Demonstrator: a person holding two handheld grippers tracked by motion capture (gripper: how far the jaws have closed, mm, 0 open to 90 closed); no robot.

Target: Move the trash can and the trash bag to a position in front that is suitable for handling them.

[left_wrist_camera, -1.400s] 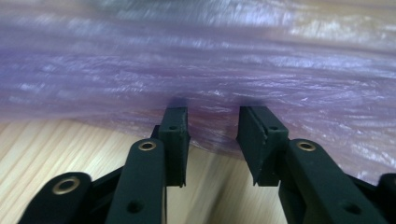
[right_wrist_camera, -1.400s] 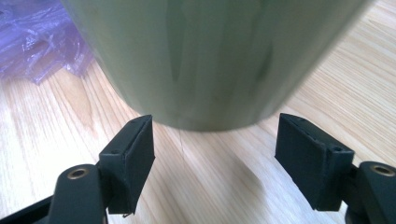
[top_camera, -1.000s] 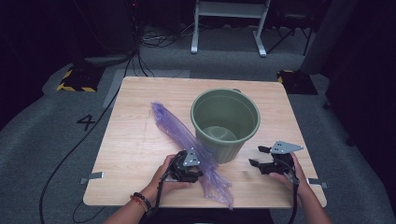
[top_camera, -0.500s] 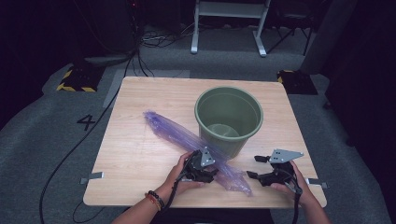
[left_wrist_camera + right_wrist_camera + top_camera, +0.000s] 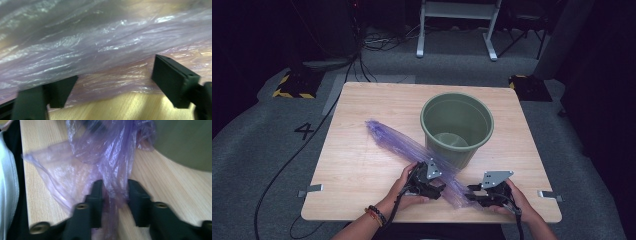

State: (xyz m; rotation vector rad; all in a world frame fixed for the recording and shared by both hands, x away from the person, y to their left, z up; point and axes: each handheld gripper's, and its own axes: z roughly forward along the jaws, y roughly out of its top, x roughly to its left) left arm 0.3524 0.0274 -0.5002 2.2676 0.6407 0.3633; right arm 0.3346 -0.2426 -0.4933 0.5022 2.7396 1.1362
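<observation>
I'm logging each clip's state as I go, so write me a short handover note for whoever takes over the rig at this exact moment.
Left gripper: jaws open around the middle of the purple plastic bag, not clamped.
Right gripper: jaws nearly closed with the bag's near end bunched between them; whether it is truly gripped is unclear.
The bag lies flat and diagonal across the wooden table, passing in front of the green bucket, which stands upright with no bag in it.
Done: both grippers brought to the bag.
Left, probably: lift the bag, open it and fit it into the bucket.
</observation>
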